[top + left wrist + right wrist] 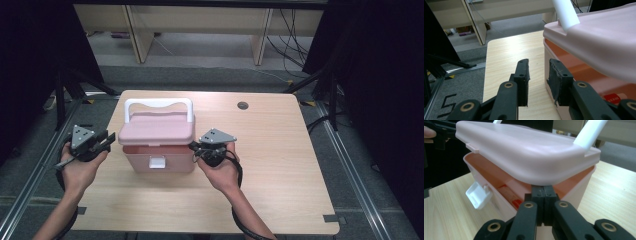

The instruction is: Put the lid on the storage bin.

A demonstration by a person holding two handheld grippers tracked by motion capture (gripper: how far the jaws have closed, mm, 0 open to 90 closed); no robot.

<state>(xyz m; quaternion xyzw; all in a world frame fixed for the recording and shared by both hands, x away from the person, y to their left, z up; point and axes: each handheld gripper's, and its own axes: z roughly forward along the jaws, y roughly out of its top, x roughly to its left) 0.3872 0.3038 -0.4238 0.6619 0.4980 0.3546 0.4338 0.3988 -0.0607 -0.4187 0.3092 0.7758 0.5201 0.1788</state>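
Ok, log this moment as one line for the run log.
pink box on table | lid raised off rim, latch open | right tool shut under lid edge | left tool open beside box

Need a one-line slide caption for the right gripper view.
Shut right gripper wedged under the raised lid of a pink box, white latch hanging open.

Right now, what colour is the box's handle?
White; the handle shows best in the high view.

Closed right gripper [543, 192] under raised pink lid [524, 147], white latch [477, 194]
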